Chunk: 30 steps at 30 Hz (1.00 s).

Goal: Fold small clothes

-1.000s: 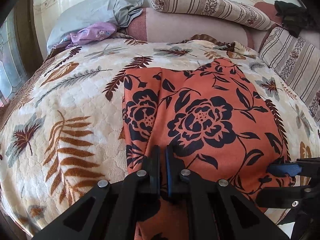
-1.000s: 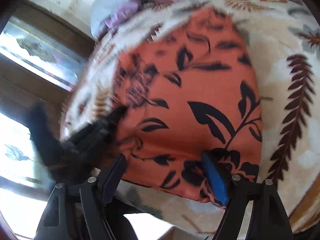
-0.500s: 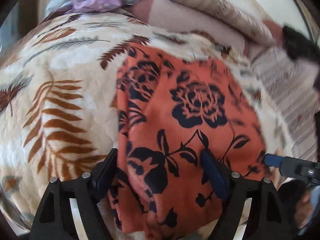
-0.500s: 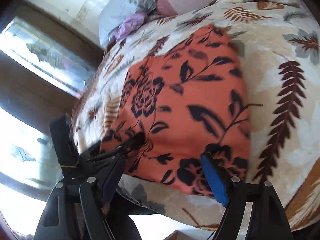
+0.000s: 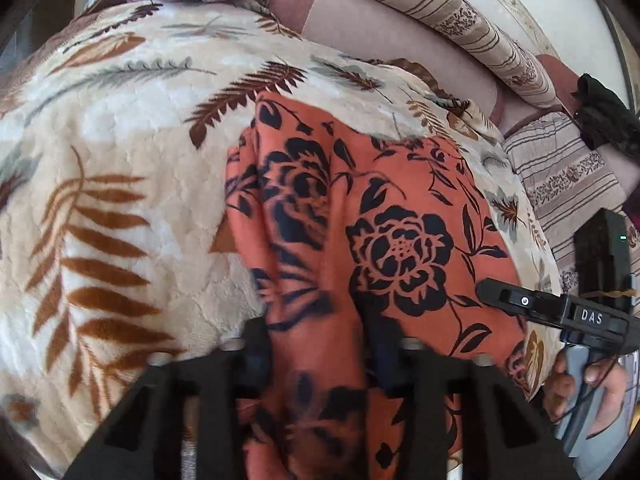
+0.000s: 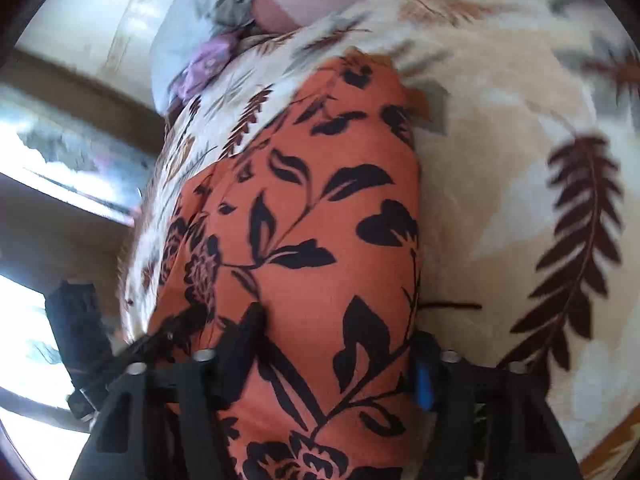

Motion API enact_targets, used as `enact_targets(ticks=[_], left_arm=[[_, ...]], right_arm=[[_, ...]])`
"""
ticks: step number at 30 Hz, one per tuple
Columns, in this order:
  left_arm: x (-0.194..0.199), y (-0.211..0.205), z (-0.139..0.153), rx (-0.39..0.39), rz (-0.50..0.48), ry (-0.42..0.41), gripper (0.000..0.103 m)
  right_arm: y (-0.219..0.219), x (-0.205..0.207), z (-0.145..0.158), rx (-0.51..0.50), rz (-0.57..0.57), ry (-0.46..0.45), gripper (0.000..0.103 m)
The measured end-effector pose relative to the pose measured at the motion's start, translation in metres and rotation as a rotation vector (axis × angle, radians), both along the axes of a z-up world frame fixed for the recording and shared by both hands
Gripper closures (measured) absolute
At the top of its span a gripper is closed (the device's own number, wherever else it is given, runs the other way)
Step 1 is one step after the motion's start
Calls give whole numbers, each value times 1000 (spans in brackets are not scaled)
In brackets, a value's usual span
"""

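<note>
On the leaf-print blanket (image 5: 132, 184), both grippers' fingers just narrowed around orange floral cloth (image 5: 400, 200), grip unclear.

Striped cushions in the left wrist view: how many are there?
2. One long striped bolster lies along the top right by the wall; a second striped cushion sits below it at the right edge. Others may be hidden outside the frame.

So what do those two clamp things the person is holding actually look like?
Both are black, angular plastic tools. The left gripper has two flat fingers on triangular cut-out arms with silver bolt heads. The right gripper is built the same, with a blue pad inside one finger. From the left camera its side shows white letters "DAS", a boxy black block behind with a small green light, and a thin cable.
</note>
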<state>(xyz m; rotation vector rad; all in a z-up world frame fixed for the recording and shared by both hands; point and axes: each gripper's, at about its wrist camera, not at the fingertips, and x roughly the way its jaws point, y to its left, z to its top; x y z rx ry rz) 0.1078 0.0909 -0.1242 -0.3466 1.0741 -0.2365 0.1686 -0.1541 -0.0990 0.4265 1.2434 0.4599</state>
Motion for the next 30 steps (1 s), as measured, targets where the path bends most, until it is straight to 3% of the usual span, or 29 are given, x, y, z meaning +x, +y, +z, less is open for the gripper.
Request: enact_targets(ticks=[2, 5, 8, 11, 12, 13, 14, 15, 16, 17, 18, 23, 26, 27, 28, 29, 30], left_arm=[[0, -4, 13, 10, 8, -26, 77], [4, -18, 48, 0, 7, -124, 77], [18, -35, 80, -44, -4, -221, 77], [48, -59, 91, -80, -23, -254, 74], [62, -69, 84, -89, -18, -229, 71], [74, -79, 71, -72, -27, -195, 61], [88, -91, 49, -12, -54, -135, 41], [97, -99, 28, 68, -64, -64, 39], [101, -102, 7, 147, -65, 11, 38], [98, -102, -9, 136, -90, 52, 36], [88, -94, -7, 97, -73, 14, 36], [52, -91, 24, 193, -56, -112, 32], [54, -104, 14, 281, -101, -83, 28], [56, -102, 5, 293, -97, -45, 27], [55, -99, 1, 276, -80, -24, 26], [51, -94, 4, 256, -55, -19, 26], [44, -91, 12, 256, -36, -22, 26]], right_arm=[[5, 0, 18, -57, 43, -52, 62], [0, -2, 63, -111, 62, -187, 63], [-29, 7, 100, -96, 8, -282, 63], [-63, 19, 116, -96, -48, -335, 63], [-75, 27, 112, -82, -62, -327, 62], [-88, 37, 102, -63, -80, -305, 55], [-102, 45, 88, -52, -109, -272, 37], [-119, 56, 60, -59, -171, -193, 29], [-129, 60, 39, -72, -211, -128, 27], [-136, 61, 23, -82, -244, -72, 27], [-144, 54, 12, -81, -272, -57, 27], [-149, 14, 54, -10, -322, -267, 27], [-122, 10, 65, 48, -229, -336, 23], [-113, 12, 56, 61, -191, -317, 21], [-102, 19, 32, 56, -142, -229, 20], [-95, 28, 1, 50, -126, -85, 19], [-96, 28, -19, 60, -156, -1, 19]])
